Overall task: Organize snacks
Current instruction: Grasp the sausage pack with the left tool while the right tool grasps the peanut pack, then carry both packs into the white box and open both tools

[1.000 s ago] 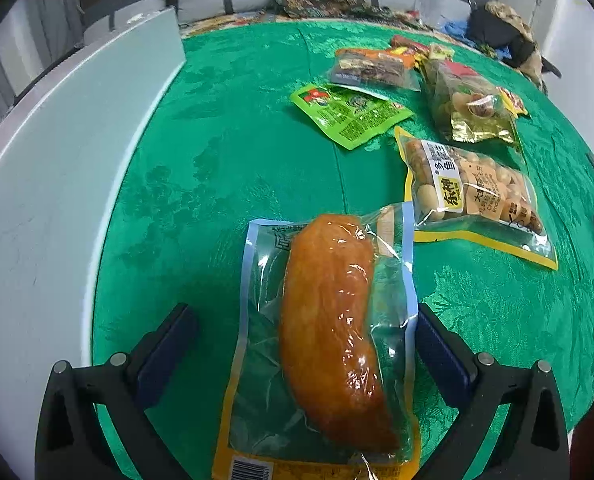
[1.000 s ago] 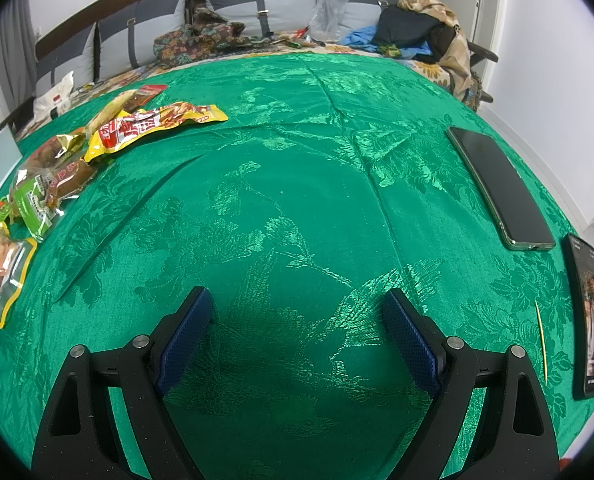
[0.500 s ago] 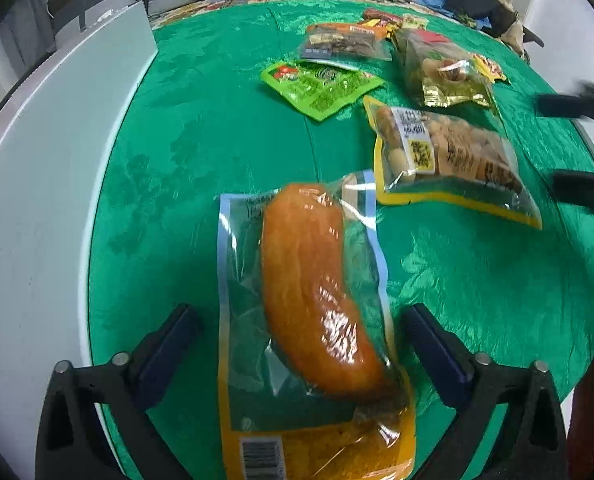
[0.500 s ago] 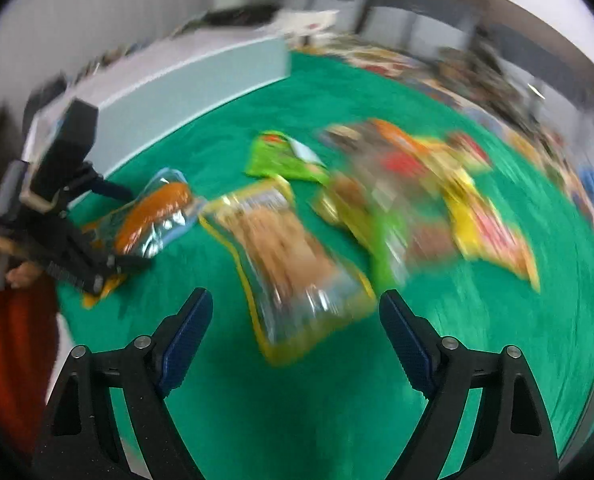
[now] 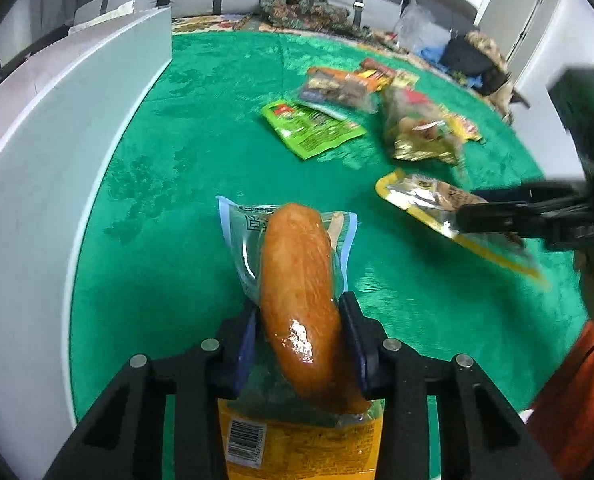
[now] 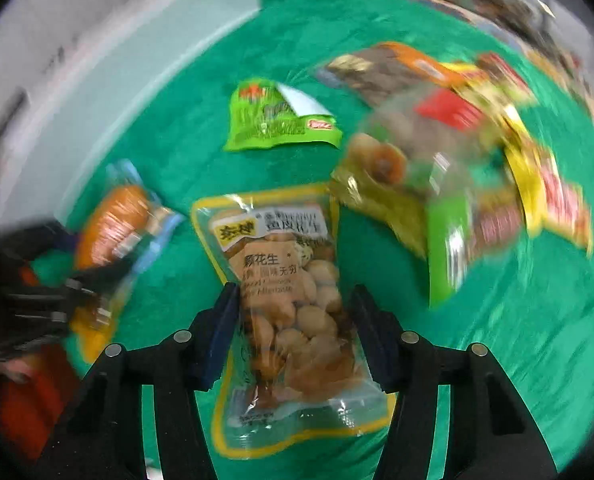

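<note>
The left gripper [image 5: 300,334] pinches the sausage pack [image 5: 295,288] for lifting; the right gripper [image 6: 293,324] is closing around the peanut bag [image 6: 287,292] mid-cloth.

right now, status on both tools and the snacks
Left tool shut on sausage pack. Right tool closing around peanut bag. Other snacks behind, nothing blocking.

Green cloth [image 5: 201,168]; snack packets [image 5: 313,130] scattered; white box [image 5: 57,128] beside.
</note>
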`<state>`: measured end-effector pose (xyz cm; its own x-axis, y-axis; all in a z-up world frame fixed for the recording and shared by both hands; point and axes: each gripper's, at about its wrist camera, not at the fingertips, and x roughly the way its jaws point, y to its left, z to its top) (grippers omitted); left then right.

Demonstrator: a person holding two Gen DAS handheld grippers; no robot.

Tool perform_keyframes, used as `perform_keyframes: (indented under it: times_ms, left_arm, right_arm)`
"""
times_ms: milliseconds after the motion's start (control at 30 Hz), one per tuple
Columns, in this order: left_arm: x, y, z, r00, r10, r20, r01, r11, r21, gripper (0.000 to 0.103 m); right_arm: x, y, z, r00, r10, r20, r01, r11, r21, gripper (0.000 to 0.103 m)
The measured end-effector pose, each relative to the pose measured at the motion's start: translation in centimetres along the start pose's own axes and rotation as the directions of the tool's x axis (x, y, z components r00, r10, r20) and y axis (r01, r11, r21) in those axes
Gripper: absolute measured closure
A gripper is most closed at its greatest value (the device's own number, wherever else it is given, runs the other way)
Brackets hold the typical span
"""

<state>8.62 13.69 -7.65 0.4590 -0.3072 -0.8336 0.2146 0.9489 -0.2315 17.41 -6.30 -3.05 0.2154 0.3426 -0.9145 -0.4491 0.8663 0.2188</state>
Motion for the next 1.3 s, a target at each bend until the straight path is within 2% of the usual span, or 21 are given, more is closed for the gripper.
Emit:
perform_keyframes:
  times_ms: [67, 267, 400, 500, 600, 667, 700, 833, 933, 1000, 1033, 1100, 1133, 1167, 1233, 1300]
  left_arm:
    - [-1.1, -0.3, -0.1, 0.999, -0.031, 0.022, 0.031, 0.999, -0.023, 0.065]
    - [-4.3, -0.3, 1.0, 0.988, -0.102, 0.114, 0.114, 0.988, -0.102, 0.065]
    - [-7.0, 0.1, 2.0, 0.974, -0.134, 0.184, 0.159, 0.979, -0.128, 0.065]
    - [-9.3, 1.2, 3.1, 0.959, -0.152, 0.239, 0.192, 0.969, -0.156, 0.065]
    - [-11.6, 3.1, 4.1, 0.944, -0.155, 0.291, 0.212, 0.961, -0.179, 0.065]
    - [-13.3, 5.1, 4.7, 0.936, -0.139, 0.323, 0.209, 0.959, -0.193, 0.065]
    - [-14.3, 6.5, 5.2, 0.933, -0.118, 0.34, 0.195, 0.96, -0.202, 0.065]
    - [-16.7, 11.9, 6.3, 0.935, 0.011, 0.355, 0.087, 0.962, -0.257, 0.065]
    - [-18.4, 17.7, 6.5, 0.929, 0.156, 0.335, -0.036, 0.94, -0.338, 0.065]
    - [-18.7, 20.4, 6.2, 0.923, 0.225, 0.312, -0.102, 0.925, -0.367, 0.062]
    - [-18.7, 21.7, 6.0, 0.921, 0.261, 0.291, -0.139, 0.914, -0.381, 0.059]
    - [-18.0, 24.7, 5.6, 0.922, 0.322, 0.215, -0.209, 0.881, -0.424, 0.037]
    - [-17.8, 25.7, 5.1, 0.925, 0.331, 0.188, -0.223, 0.871, -0.437, 0.032]
    - [-17.2, 26.7, 4.6, 0.926, 0.343, 0.156, -0.242, 0.858, -0.453, 0.025]
    - [-16.6, 27.5, 3.7, 0.915, 0.385, 0.124, -0.293, 0.841, -0.455, 0.023]
    - [-16.4, 27.1, 2.4, 0.903, 0.41, 0.126, -0.318, 0.836, -0.447, 0.023]
  right_arm:
    - [-2.2, -1.0, -1.6, 0.996, 0.06, 0.067, -0.066, 0.994, 0.086, 0.045]
    - [-5.3, -5.1, -4.7, 0.982, 0.087, 0.169, -0.134, 0.946, 0.296, 0.044]
    - [-7.1, -5.8, -5.6, 0.975, 0.095, 0.201, -0.159, 0.93, 0.332, 0.044]
    - [-6.2, -5.5, -4.4, 0.974, 0.096, 0.204, -0.16, 0.932, 0.326, 0.044]
    - [-6.5, -4.2, -4.0, 0.967, 0.127, 0.223, -0.195, 0.927, 0.32, 0.044]
    - [-6.5, -2.4, -2.3, 0.957, 0.163, 0.238, -0.235, 0.92, 0.315, 0.044]
    - [-6.4, -1.8, -2.0, 0.954, 0.177, 0.242, -0.248, 0.918, 0.31, 0.044]
    - [-6.3, 3.6, 2.8, 0.919, 0.29, 0.266, -0.357, 0.899, 0.253, 0.044]
    - [-6.3, 8.9, 7.7, 0.875, 0.388, 0.289, -0.451, 0.87, 0.197, 0.044]
    - [-5.8, 13.6, 11.5, 0.839, 0.459, 0.293, -0.515, 0.843, 0.155, 0.044]
    - [-5.4, 15.6, 12.9, 0.829, 0.475, 0.295, -0.529, 0.837, 0.139, 0.044]
    - [-4.4, 18.6, 14.9, 0.815, 0.495, 0.3, -0.545, 0.831, 0.112, 0.041]
    - [-3.5, 20.2, 16.0, 0.804, 0.515, 0.298, -0.563, 0.82, 0.102, 0.039]
    - [-2.0, 21.7, 17.2, 0.801, 0.53, 0.279, -0.575, 0.81, 0.111, 0.035]
    - [0.1, 22.5, 18.1, 0.818, 0.521, 0.243, -0.565, 0.806, 0.175, 0.03]
    - [0.9, 21.9, 17.6, 0.822, 0.508, 0.258, -0.561, 0.801, 0.208, 0.03]
